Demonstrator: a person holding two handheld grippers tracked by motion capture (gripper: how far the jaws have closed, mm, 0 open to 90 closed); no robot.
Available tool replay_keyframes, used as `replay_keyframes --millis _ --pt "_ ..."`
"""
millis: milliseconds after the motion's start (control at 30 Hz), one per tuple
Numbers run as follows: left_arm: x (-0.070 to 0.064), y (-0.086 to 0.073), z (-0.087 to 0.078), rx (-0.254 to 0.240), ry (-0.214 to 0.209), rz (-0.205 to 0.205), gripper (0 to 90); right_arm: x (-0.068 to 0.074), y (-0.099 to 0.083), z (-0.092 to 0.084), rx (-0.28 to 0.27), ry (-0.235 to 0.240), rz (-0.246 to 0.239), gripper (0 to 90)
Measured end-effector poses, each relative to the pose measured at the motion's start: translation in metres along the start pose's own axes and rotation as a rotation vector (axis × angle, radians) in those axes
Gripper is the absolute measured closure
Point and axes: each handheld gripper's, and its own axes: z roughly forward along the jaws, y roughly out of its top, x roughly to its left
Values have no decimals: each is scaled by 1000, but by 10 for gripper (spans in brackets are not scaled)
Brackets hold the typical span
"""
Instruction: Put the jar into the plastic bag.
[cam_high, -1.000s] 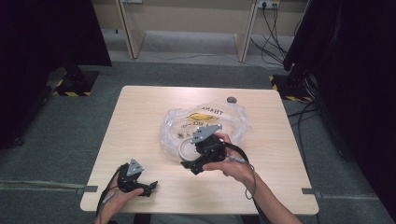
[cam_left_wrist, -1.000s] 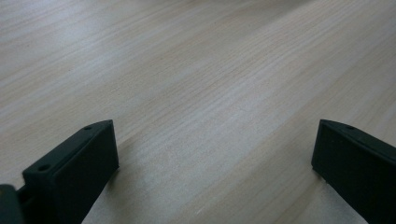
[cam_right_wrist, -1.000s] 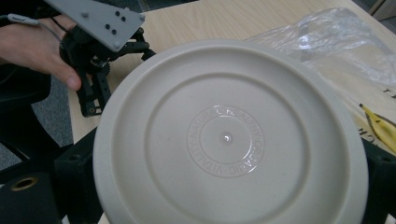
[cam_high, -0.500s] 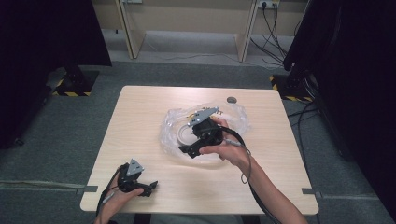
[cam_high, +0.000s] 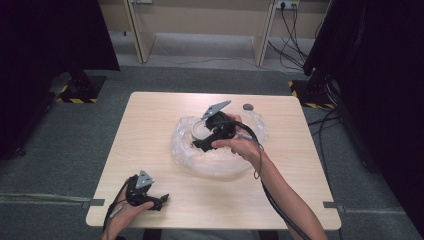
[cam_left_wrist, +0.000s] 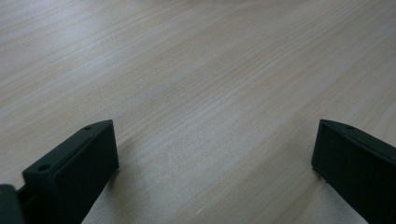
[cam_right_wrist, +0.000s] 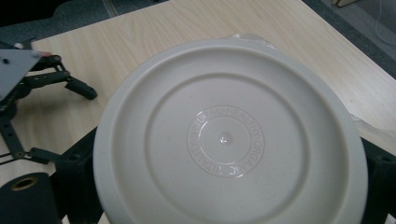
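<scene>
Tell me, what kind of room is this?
Probably a lab or workshop for recording tasks. A bare wooden table stands on grey carpet, black curtains hang at both sides, and cables run to wall sockets. A person works there with handheld grippers.

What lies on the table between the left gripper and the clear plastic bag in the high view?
Only bare tabletop separates the left gripper from the clear plastic bag in the high view.

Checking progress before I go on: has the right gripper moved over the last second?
Yes. The right gripper has gone up and away from the person, from the bag's near edge to over the clear plastic bag, nearer the small dark disc.
</scene>
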Motion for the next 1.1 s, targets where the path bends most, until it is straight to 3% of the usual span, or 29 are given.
replay_keyframes --millis 533,867,900,1100 --pt "0 0 0 0 0 0 0 -43 -11 34 29 -82 52 99" --pt "0 0 0 -1 0 0 0 -58 -24 58 50 -106 89 99" --pt "1 0 0 -5 14 17 0 -59 -26 60 51 -109 93 99" --pt "0 0 0 1 -2 -3 0 -62 -35 73 62 -111 93 99"
